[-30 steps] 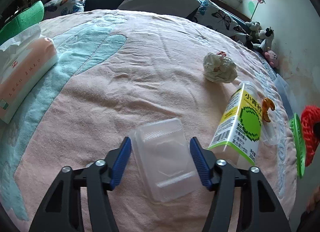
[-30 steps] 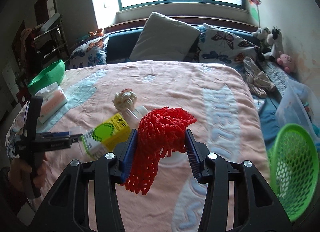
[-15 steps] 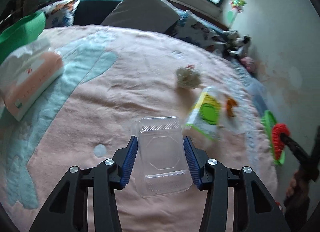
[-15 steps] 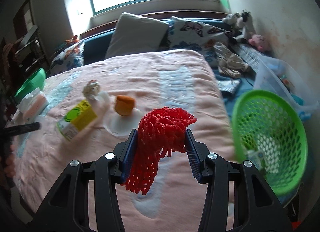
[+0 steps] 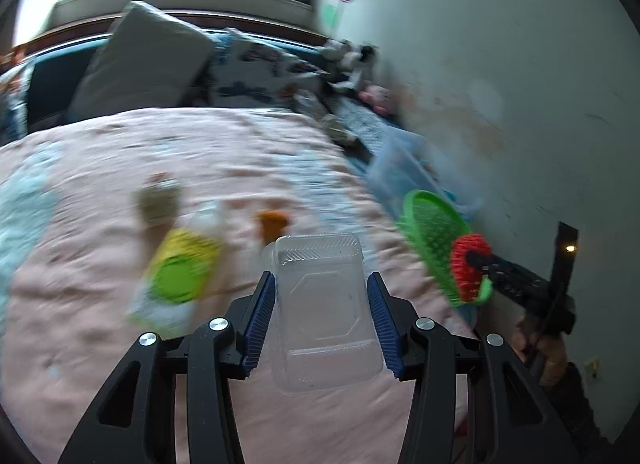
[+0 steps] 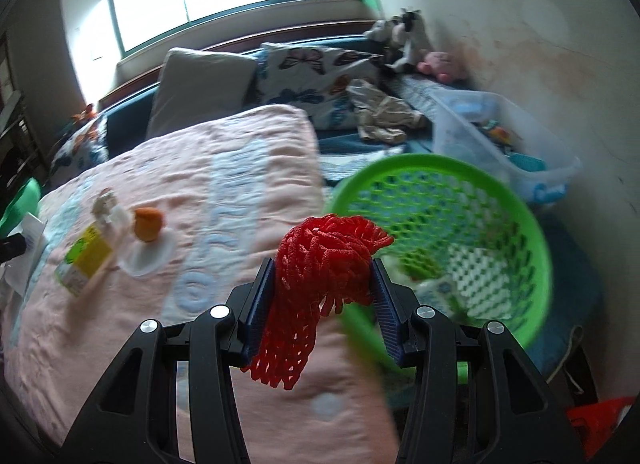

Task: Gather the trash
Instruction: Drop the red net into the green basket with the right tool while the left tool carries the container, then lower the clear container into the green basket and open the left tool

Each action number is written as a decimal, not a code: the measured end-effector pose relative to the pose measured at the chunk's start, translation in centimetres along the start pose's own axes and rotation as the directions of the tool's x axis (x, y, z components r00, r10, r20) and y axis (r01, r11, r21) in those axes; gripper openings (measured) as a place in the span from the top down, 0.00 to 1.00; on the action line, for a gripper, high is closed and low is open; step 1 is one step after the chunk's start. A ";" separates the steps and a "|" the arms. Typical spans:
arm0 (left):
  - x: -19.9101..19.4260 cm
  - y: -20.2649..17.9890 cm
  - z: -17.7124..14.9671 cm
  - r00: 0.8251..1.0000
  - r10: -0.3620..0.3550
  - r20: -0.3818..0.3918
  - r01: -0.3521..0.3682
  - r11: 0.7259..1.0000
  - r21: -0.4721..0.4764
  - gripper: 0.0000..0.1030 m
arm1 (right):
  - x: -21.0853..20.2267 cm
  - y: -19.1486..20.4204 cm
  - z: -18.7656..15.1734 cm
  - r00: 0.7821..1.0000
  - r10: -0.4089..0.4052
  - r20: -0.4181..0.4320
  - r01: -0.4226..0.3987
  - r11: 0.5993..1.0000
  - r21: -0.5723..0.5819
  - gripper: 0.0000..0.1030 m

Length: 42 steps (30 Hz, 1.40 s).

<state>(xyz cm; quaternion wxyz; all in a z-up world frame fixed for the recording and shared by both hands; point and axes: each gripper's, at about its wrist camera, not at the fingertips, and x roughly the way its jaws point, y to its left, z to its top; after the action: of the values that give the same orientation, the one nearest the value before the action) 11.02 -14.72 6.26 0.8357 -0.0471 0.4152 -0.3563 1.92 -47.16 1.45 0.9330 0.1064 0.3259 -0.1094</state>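
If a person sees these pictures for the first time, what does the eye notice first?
Probably the red foam net, clamped in the right gripper beside the rim of the green basket at the bed's edge. Next, the clear plastic box, held in the left gripper above the pink blanket.

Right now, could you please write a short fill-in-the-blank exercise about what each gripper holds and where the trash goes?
1. The left gripper is shut on a clear plastic ____.
2. The right gripper is shut on a ____ foam net.
3. The round mesh basket beside the bed is ____ in colour.
4. The carton lies on the ____ blanket.

Missing words: container; red; green; pink
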 end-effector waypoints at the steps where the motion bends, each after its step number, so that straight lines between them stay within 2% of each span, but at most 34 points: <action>1: 1.0 -1.1 0.5 1.000 -0.023 -0.011 0.023 1.000 0.015 0.55 | 0.1 -0.9 0.1 1.000 -0.014 0.001 0.014 1.000 0.014 0.53; 7: 6.4 -6.9 3.0 0.992 -0.103 -0.067 0.109 0.989 0.098 0.55 | 1.1 -4.6 0.5 0.998 -0.068 -0.012 0.069 0.996 0.061 0.53; 12: 10.1 -10.9 4.2 0.985 -0.124 -0.117 0.141 0.979 0.148 0.55 | 2.9 -7.1 0.4 0.995 -0.090 -0.039 0.093 0.990 0.103 0.50; 14: 11.3 -12.3 4.6 0.984 -0.126 -0.130 0.147 0.974 0.170 0.55 | 3.4 -8.0 0.2 0.995 -0.084 -0.049 0.089 0.988 0.123 0.45; 16: 12.3 -13.5 4.9 0.982 -0.127 -0.138 0.152 0.970 0.189 0.55 | 3.5 -8.7 -0.1 0.995 -0.087 -0.051 0.093 0.987 0.134 0.33; 19: 14.1 -15.2 5.3 0.978 -0.135 -0.159 0.166 0.964 0.206 0.55 | 3.2 -9.2 -0.5 0.994 -0.095 -0.045 0.100 0.986 0.134 0.25; 26: 18.5 -18.5 5.1 0.969 -0.131 -0.208 0.181 0.952 0.246 0.55 | 1.5 -10.7 -1.8 0.994 -0.111 -0.023 0.113 0.983 0.143 0.21; 32: 21.1 -19.8 4.3 0.962 -0.118 -0.248 0.183 0.948 0.259 0.55 | 0.0 -11.7 -3.3 0.994 -0.110 -0.019 0.112 0.979 0.170 0.20; 39: 21.0 -19.3 2.8 0.962 -0.080 -0.260 0.156 0.946 0.285 0.55 | -0.3 -11.6 -4.1 0.995 -0.097 -0.021 0.099 0.981 0.169 0.20; 42: 20.9 -18.8 1.9 0.964 -0.053 -0.259 0.134 0.943 0.306 0.50 | -0.4 -11.5 -4.3 0.996 -0.090 -0.021 0.093 0.981 0.169 0.20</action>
<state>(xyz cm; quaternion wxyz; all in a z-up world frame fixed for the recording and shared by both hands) 10.35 -42.37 0.74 0.7561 0.1143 0.4497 -0.4615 -4.06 -56.86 -3.08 0.9123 0.1712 0.3262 -0.1789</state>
